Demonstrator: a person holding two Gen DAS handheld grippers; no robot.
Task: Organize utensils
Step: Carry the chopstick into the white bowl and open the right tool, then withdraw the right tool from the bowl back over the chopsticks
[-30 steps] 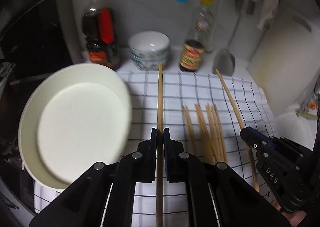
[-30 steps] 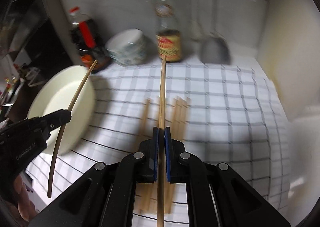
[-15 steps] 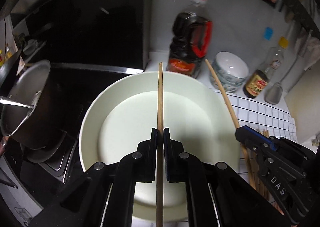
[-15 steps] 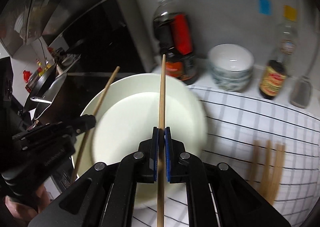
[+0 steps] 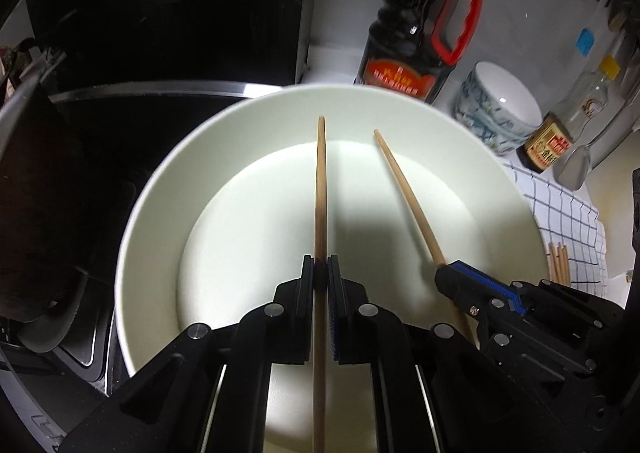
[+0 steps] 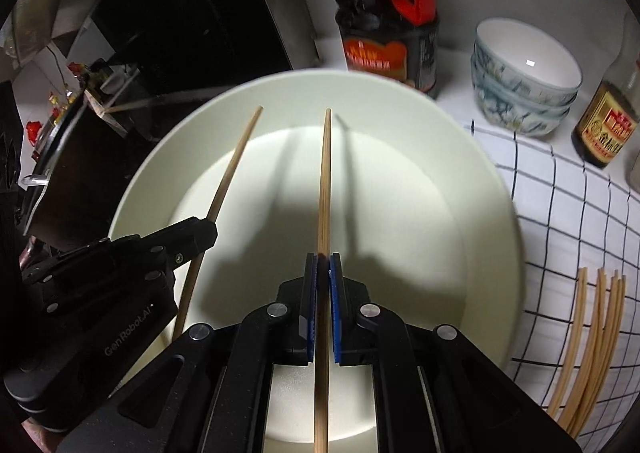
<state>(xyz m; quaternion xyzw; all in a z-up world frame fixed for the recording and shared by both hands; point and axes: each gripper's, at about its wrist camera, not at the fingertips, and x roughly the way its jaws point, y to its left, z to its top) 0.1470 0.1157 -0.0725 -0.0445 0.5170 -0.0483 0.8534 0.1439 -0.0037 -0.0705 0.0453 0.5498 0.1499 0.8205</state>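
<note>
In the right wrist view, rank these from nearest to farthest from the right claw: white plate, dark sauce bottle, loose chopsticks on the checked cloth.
1. White plate, directly below the right claw.
2. Loose chopsticks, off to the right.
3. Dark sauce bottle, beyond the plate's far rim.

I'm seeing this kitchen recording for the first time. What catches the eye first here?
The big white dish fills the middle of both views. Over it, each gripper pinches one chopstick: the left gripper holds the left chopstick, and the right gripper holds the right chopstick. Behind the dish stands a dark sauce bottle; more loose chopsticks lie on the checked cloth to the right.
</note>
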